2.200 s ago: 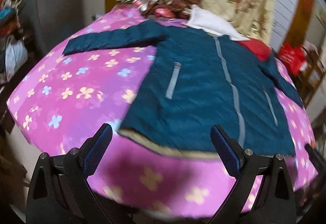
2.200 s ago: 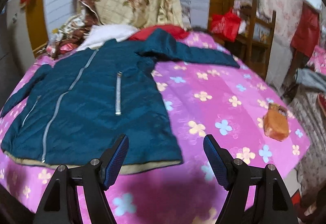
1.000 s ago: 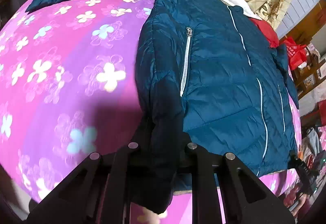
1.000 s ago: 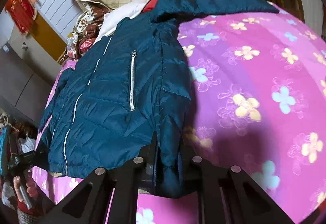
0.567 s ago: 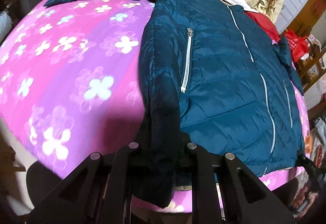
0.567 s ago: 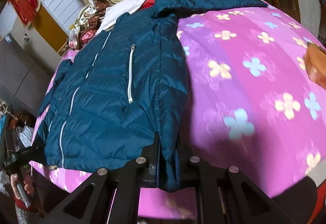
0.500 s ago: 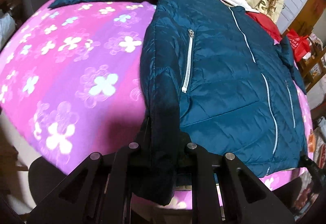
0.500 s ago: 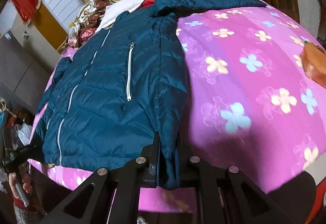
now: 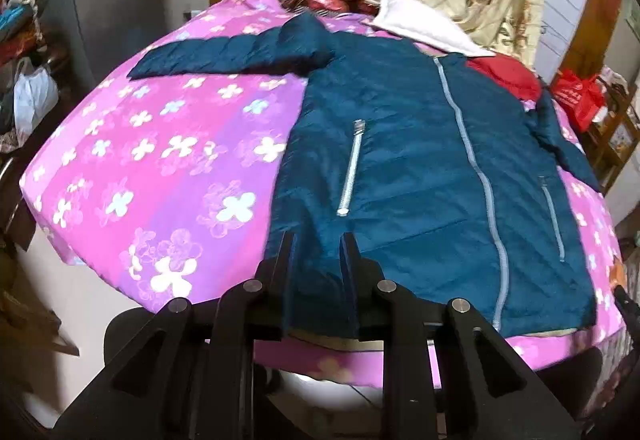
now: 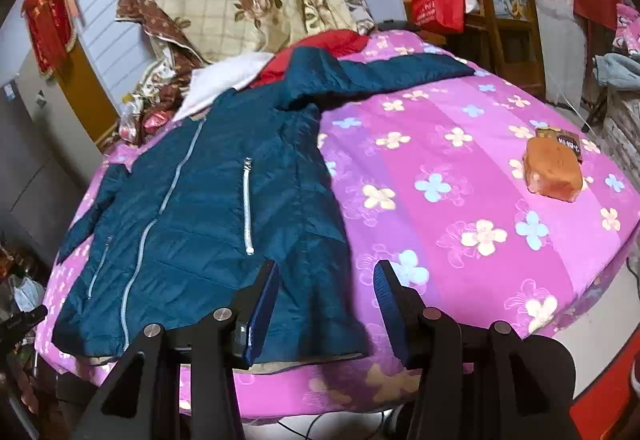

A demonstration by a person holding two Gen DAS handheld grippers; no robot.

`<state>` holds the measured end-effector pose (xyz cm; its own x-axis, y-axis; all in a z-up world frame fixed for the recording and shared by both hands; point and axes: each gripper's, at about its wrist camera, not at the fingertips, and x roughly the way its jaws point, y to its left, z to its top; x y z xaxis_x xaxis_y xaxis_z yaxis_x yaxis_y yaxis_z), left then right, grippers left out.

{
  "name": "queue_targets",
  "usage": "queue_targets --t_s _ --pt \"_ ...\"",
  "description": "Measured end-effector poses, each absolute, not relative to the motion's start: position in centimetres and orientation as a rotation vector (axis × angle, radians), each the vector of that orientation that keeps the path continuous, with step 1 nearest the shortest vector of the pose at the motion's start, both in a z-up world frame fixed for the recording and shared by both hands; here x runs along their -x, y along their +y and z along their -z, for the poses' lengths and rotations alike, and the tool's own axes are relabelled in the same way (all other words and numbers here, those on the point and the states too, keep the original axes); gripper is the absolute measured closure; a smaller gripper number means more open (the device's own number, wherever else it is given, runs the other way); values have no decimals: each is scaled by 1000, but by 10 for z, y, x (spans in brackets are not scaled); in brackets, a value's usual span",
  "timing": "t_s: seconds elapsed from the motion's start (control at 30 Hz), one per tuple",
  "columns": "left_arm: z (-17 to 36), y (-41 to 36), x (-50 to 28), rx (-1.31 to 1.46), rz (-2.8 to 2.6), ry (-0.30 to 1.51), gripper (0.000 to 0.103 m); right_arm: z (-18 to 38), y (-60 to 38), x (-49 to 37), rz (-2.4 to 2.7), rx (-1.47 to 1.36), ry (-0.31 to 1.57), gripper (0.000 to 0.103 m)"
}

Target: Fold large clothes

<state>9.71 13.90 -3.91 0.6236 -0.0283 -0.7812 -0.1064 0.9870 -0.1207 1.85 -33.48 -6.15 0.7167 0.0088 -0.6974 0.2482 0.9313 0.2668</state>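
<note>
A large teal padded jacket (image 9: 420,160) lies front up on a pink flowered bed (image 9: 160,144), zipper closed, sleeves spread to both sides. It also shows in the right wrist view (image 10: 208,208). My left gripper (image 9: 317,240) sits at the jacket's lower left hem corner, its fingers partly open with the hem fabric between them. My right gripper (image 10: 326,272) is open at the lower right hem corner, and the fabric lies loose between its blue pads.
An orange pouch (image 10: 554,176) lies on the bed at the right. Piled bedding, a white cloth (image 9: 424,24) and a red garment (image 9: 504,76) sit behind the jacket. A wooden chair with a red bag (image 10: 440,6) stands beyond the bed.
Both grippers were shut on the hem corners and pulling the jacket toward the bed's near edge. Now both have opened and drawn back, and the jacket lies flat.
</note>
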Motion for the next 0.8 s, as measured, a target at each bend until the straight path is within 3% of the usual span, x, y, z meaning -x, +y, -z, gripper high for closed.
queue_targets --t_s 0.23,0.3,0.37,0.43,0.63,0.8 --pt "-21 107 -72 97 35 783 82 18 -304 -5 26 -271 675 56" --pt "-42 99 -66 63 34 745 77 -1 -295 0 -10 -242 624 56" --pt "-59 93 -59 42 18 693 45 -23 -283 3 -69 -225 572 51" --pt "-69 92 -50 54 -1 627 31 -41 -270 -1 -132 -225 542 37" --pt "-54 94 -49 37 -51 609 31 -76 -210 -22 -296 -206 515 36" --pt "-32 105 -54 58 -89 660 31 -55 -161 -30 -300 -141 538 36"
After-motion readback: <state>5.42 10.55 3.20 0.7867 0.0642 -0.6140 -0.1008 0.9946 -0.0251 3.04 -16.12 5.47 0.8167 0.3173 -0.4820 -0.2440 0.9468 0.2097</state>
